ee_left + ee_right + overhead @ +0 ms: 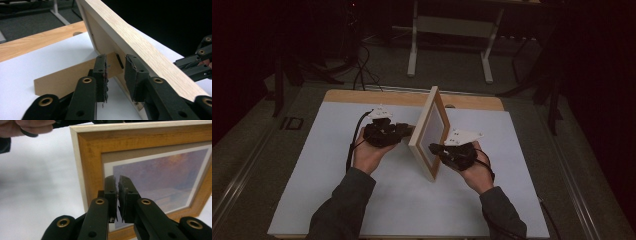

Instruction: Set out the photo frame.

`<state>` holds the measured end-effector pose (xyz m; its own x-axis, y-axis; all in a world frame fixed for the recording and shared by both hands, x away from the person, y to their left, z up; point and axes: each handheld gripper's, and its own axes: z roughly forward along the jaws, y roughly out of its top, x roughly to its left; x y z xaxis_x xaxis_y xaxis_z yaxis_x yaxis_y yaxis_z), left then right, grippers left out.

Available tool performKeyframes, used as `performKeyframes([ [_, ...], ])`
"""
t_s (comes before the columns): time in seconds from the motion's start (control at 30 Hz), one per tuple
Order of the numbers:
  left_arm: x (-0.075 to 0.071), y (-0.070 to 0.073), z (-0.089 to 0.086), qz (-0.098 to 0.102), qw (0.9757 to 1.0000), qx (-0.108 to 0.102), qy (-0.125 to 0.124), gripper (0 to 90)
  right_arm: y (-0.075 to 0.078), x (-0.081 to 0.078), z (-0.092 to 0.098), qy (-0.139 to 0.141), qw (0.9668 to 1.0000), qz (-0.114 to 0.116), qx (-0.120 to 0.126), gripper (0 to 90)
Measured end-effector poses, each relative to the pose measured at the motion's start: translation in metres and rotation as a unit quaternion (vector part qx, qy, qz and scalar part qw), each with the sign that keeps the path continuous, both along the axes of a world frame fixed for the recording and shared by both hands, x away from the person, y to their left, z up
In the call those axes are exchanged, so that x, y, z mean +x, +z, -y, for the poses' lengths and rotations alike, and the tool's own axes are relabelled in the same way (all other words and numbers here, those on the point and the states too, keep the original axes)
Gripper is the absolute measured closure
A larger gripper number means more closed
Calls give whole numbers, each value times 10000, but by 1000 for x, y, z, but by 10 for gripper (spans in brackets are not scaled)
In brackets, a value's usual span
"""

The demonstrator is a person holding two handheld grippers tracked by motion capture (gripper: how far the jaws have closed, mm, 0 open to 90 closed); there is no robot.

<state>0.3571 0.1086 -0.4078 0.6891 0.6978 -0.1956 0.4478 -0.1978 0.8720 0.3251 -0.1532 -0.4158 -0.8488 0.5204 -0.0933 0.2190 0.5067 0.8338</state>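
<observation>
darkness swallows most of the room: past the far edge of the tabletop (362,97) there is grey carpet, some cables, and the pale legs of another desk (413,50), its top cut off by the frame's upper border. the walls cannot be made out.

the tabletop is pale wood under a white sheet (327,165) that leaves a strip of wood bare along the far edge. the person's sleeves are cut off at the near edge.

left of the middle, the left gripper (404,131) points at the back of the picture frame (430,131). in the left gripper view its jaws stand apart, one on either side of the brown easel stand (65,77) hinged to the frame's back (103,42); the pads do not press on it, so nothing is held. where the stand joins the back is partly hidden behind the jaws.

the picture frame stands upright near the middle of the tabletop, slightly toward the far edge, seen nearly edge-on from above, so its picture is hard to read there. in the right gripper view the wooden frame (92,157) shows a mat and a bluish, hazy landscape print (162,177), its right side and bottom cut off. no writing or label can be read anywhere.

right of the frame, the right gripper (435,148) sits at the glass side. its jaws are almost together, a thin slit between the pads, gripping nothing.
</observation>
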Motion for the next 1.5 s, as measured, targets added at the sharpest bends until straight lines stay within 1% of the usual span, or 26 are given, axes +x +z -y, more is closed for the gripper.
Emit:
performKeyframes([
  [0.13, -3, 6, -1, 60, 9999, -11, 133, 680, 0, 1, 6, -78, 10000, 11, 0, 826],
  [0.2, -5, 9, -2, 49, 9998, -86, 192, 662, 0, 3, 10, -128, 9999, 4, -7, 810],
  [0.27, -6, 11, -2, 42, 9997, -102, 226, 640, 0, 4, 11, -179, 9998, 7, 1, 796],
  [0.3, -8, 14, -2, 25, 9995, -125, 292, 640, 0, 5, 13, -221, 9998, 18, 1, 782],
  [0.33, -9, 15, -1, 29, 9994, -150, 318, 616, 0, 6, 17, -322, 9995, 11, 14, 766],
  [0.43, -13, 19, 1, 53, 9991, -210, 375, 563, 0, 8, 22, -420, 9991, -5, -18, 739],
  [0.5, -15, 20, 2, 46, 9990, -249, 356, 520, 0, 10, 25, -460, 9989, 18, -29, 720],
  [0.6, -18, 22, 6, 95, 9991, -184, 374, 485, 1, 12, 29, -554, 9985, 11, -28, 699],
  [0.77, -22, 22, 10, 4, 9992, -239, 327, 426, 3, 15, 35, -638, 9980, 10, -23, 677],
  [0.9, -25, 23, 15, -7, 9993, -250, 284, 394, 6, 18, 39, -717, 9974, -4, -28, 668],
  [1.13, -30, 20, 22, 24, 9994, -161, 311, 356, 9, 23, 45, -832, 9965, 5, -31, 654],
  [1.23, -33, 19, 25, 78, 9994, -43, 320, 344, 10, 25, 48, -869, 9962, 11, -51, 652],
  [1.33, -36, 17, 29, 110, 9992, 27, 375, 338, 11, 27, 50, -908, 9958, 5, -91, 650],
  [1.5, -37, 11, 32, 75, 9992, 23, 392, 339, 12, 30, 52, -968, 9953, 3, -98, 648],
])
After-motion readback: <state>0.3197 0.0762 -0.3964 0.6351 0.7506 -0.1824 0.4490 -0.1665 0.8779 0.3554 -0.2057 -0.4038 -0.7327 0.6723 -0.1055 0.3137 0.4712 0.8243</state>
